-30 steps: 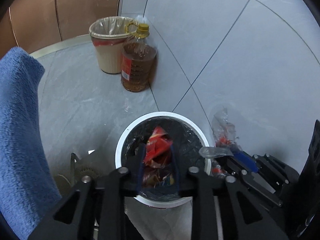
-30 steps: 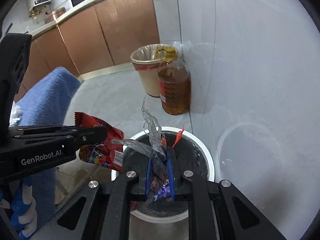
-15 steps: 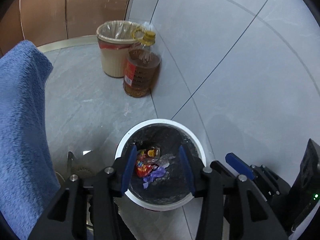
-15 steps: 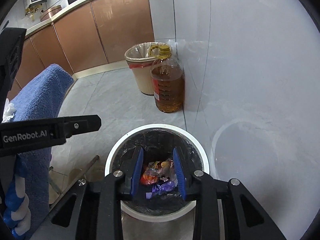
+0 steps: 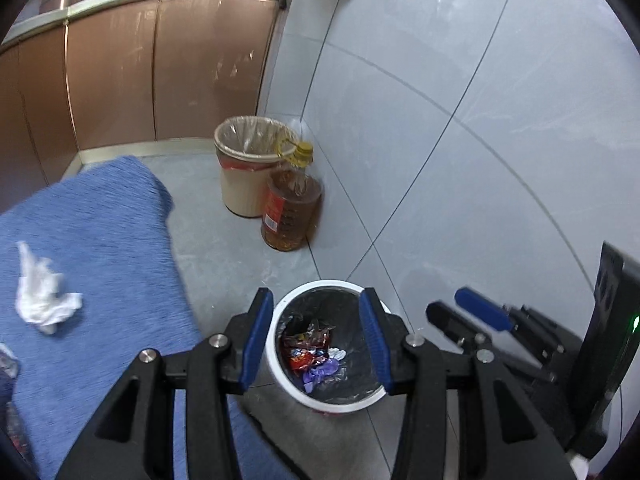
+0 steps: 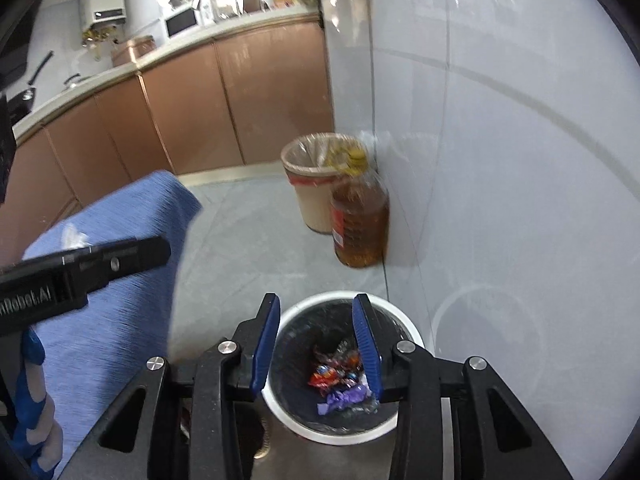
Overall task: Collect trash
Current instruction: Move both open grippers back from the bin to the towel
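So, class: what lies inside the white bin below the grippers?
Inside the white bin, on a black liner, lie crumpled wrappers: red, orange and purple ones. Anything beneath them is covered.

Wrappers (image 5: 310,354) in bin (image 5: 280,376); bottle (image 5: 290,210) behind

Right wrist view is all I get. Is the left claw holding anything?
Observer: No. The left claw is open and empty, above the bin.
Operator: Any trash outside the bin?
Observer: Yes. A crumpled white tissue lies on the blue cloth.
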`<state>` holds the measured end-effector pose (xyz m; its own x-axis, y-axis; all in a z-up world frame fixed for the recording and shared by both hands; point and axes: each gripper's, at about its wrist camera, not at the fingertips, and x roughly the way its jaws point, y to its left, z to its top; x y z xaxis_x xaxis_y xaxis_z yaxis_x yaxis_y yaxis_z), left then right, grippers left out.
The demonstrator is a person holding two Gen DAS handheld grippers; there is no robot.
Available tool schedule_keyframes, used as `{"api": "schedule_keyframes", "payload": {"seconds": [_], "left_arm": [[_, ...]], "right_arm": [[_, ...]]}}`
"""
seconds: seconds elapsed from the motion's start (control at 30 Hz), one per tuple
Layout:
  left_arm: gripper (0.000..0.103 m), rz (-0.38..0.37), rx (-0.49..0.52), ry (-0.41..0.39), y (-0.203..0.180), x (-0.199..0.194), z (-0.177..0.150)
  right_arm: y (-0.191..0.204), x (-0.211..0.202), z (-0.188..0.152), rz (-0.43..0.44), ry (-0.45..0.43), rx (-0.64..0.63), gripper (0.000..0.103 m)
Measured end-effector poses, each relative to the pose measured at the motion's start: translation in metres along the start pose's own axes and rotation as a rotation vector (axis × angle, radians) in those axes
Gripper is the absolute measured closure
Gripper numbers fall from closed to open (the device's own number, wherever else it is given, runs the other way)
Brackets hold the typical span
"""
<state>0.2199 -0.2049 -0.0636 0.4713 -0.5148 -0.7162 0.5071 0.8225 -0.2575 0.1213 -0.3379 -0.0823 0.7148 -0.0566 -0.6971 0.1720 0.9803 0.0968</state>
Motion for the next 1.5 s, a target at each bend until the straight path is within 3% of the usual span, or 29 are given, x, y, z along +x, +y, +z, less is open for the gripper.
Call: {"api": "schedule_keyframes", "payload": {"seconds": [0.57, 0.9, 1.17, 1.5], "left_arm": [[0.06, 0.118, -0.071, -0.189, 0.089, -0.154, -0.046], [0.06, 0.224, -0.165, -0.231, 0.181, -0.22, -0.099], [0.06, 0.316, -0.136, -0.186, 0.241, -0.244, -0.135], [0.06, 0.314, 0.034, -0.032, 0.265, -0.214, -0.15]], "right_arm": [[0.112, -0.097, 0.031, 0.155, -0.153, -0.198, 0.06], [0.176, -0.116, 0.029, 0.309, -0.139, -0.261, 0.059], [0.222, -0.103, 0.017, 0.452, -0.046, -0.302, 0.057], [0.287, -0.056, -0.02, 0.567, 0.119, -0.415, 0.055]]}}
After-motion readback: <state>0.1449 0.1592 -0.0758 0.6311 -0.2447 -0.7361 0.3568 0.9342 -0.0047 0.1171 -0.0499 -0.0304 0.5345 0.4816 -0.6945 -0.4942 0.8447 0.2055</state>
